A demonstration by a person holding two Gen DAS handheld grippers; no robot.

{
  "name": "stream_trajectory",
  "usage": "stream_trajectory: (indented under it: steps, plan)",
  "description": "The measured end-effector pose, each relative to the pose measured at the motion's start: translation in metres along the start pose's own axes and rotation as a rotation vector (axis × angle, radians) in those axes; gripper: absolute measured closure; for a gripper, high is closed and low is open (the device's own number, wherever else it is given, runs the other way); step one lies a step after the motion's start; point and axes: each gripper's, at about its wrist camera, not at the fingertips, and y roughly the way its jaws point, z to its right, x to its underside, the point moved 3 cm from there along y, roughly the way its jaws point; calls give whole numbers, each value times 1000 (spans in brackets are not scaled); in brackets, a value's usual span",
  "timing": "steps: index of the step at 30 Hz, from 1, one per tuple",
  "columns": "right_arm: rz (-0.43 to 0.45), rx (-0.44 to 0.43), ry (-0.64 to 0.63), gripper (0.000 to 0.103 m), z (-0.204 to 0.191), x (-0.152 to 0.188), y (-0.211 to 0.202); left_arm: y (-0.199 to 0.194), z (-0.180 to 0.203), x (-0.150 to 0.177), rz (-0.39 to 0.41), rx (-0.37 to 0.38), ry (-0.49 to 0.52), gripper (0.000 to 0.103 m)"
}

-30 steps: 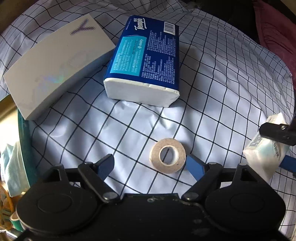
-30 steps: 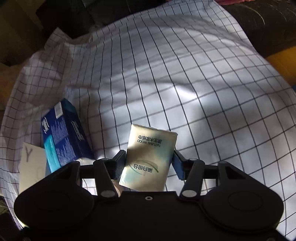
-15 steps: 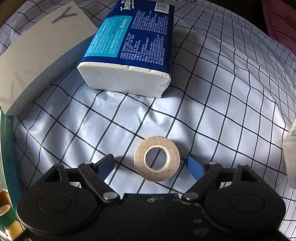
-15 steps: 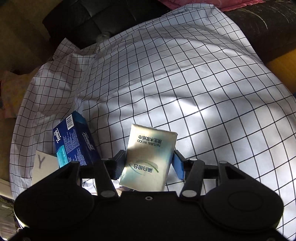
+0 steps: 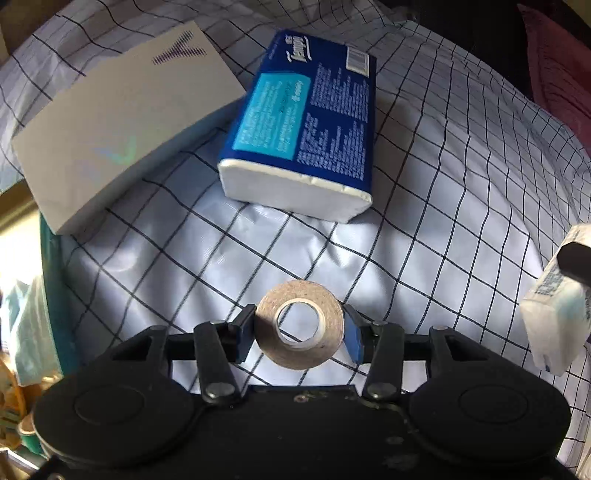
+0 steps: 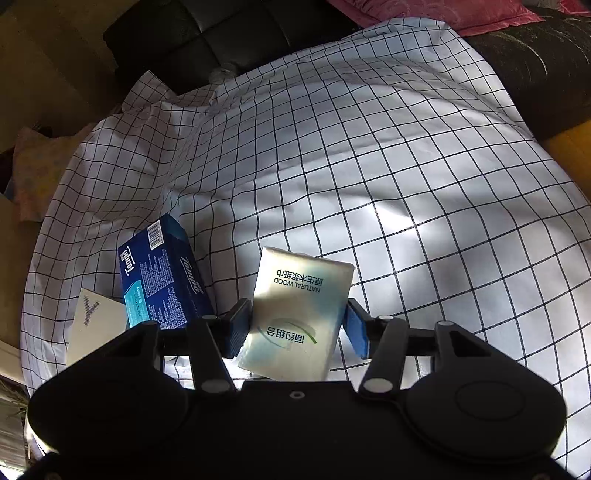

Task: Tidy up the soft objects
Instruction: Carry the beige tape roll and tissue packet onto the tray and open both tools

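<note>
My left gripper (image 5: 299, 330) is shut on a beige tape roll (image 5: 300, 345), its blue pads touching both sides, just above the checked cloth (image 5: 443, 206). A blue Tempo tissue pack (image 5: 306, 136) lies beyond it, beside a white box with a Y mark (image 5: 122, 118). My right gripper (image 6: 297, 332) is shut on a small pale tissue packet (image 6: 299, 310) and holds it above the cloth (image 6: 369, 166). That packet also shows at the right edge of the left wrist view (image 5: 557, 306). The blue pack (image 6: 162, 280) and white box (image 6: 94, 325) lie to the right gripper's left.
A teal rim (image 5: 55, 295) runs along the cloth's left edge with clutter beyond it. A black leather sofa (image 6: 221, 33) and a pink cushion (image 6: 436, 14) lie behind the cloth. A dark red fabric (image 5: 561, 66) sits far right.
My left gripper has closed its fingers onto the tape roll, which was lying loose between open fingers before. My right gripper has risen with the tissue packet still held.
</note>
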Motion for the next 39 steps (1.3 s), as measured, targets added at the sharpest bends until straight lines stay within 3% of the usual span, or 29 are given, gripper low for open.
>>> stream_trajectory:
  steps: [5,11,24,31,39]
  plan:
    - [3,12,-18,50,-6,4,0,-47,-29,-4,64,-39,-15,58]
    - [4,16,-47,50,-22,12,0,-87,-78,-8,86,-76,-57,58]
    - [-8,-6,-255,50,-98,62,3,-125,-177,-9,95,-164,-136,58]
    - [-117,-113,-371,50,-154,112,11,-132,-230,-5,74,-185,-196,58]
    - [-172,-233,-522,50,-205,162,5,-146,-270,-3,87,-164,-246,58]
